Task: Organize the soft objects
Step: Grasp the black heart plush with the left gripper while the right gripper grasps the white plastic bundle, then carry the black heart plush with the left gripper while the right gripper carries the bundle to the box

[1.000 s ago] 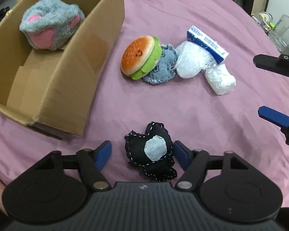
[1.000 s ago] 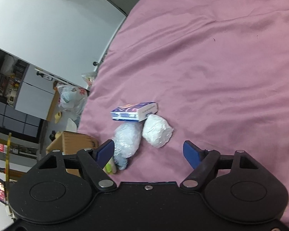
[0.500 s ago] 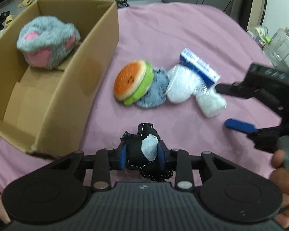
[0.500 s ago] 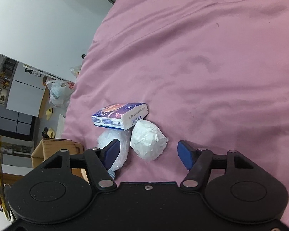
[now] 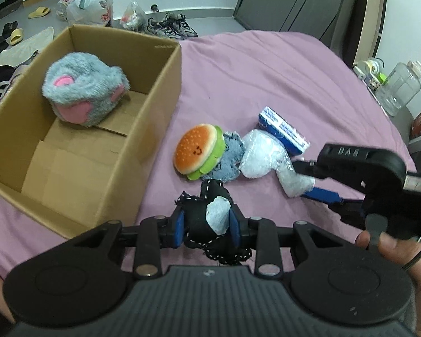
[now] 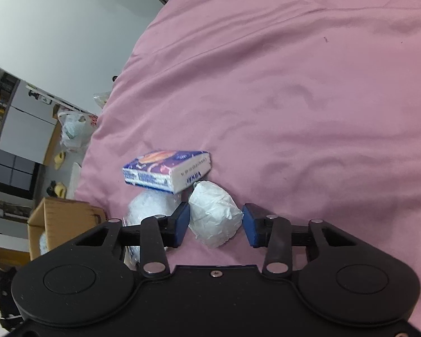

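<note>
My left gripper (image 5: 207, 226) is shut on a black stitched plush with a white patch (image 5: 210, 219), lifted above the pink bed cover. An open cardboard box (image 5: 154, 106) to the left holds a grey and pink plush (image 5: 84, 92). A burger plush (image 5: 199, 151), a grey denim plush (image 5: 228, 160), a clear plastic wad (image 5: 262, 154) and a blue tissue pack (image 5: 283, 130) lie beyond. My right gripper (image 6: 214, 221) has its pads on both sides of a white paper wad (image 6: 214, 221), touching or nearly touching it; it shows in the left wrist view (image 5: 308, 181).
The pink bed cover (image 6: 294, 98) stretches far ahead in the right wrist view. A large clear water bottle (image 5: 400, 87) and jars stand on a side table at the right. Bags and shoes lie on the floor beyond the box.
My left gripper closed on the black plush and lifted it. My right gripper moved in over the white wad and narrowed around it.
</note>
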The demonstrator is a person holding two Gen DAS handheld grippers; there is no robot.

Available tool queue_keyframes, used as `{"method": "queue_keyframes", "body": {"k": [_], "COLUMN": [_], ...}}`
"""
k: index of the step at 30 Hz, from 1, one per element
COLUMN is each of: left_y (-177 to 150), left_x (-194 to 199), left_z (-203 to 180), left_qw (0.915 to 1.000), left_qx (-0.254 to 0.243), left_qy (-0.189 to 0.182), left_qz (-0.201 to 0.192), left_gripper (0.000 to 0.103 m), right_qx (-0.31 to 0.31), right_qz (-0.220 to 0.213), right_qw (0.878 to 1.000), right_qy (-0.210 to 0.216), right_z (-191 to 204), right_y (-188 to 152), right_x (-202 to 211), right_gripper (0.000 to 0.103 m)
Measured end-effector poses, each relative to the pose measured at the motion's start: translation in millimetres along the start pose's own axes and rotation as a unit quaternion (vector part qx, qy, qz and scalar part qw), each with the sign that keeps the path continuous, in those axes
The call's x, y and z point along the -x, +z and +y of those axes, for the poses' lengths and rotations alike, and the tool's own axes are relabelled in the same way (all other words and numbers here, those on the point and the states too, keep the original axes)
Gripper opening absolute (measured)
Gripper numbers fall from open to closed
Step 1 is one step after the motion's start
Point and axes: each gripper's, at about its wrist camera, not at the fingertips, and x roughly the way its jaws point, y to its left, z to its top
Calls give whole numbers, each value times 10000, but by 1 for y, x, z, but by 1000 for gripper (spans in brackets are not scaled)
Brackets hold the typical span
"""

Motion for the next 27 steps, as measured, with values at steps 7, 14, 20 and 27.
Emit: {"method": "queue_keyframes", "body": {"k": [7,14,20,27], "left_y": [1,5,11,23], "left_x": [26,51,72,93], "left_z": [12,26,41,68], "left_qw": [9997,9987,9974,9954], "left_qx": [46,125,119,189], "left_qy": [-144,-319,-447,-513], "left_qz": [-172,-370,-548,-788], "left_gripper": [31,31,31,31], "right_qx": [23,205,404,780], "right_qz": [-154,-401,-587,-798], "right_qw": [9997,9987,9973,9936], "right_qy": [-173,-249,-178,-199], "right_z": [2,16,31,53], "right_y": [-13,-27,-39,-54], "right_x": [27,56,76,101], "right_gripper": [40,40,40,40]}}
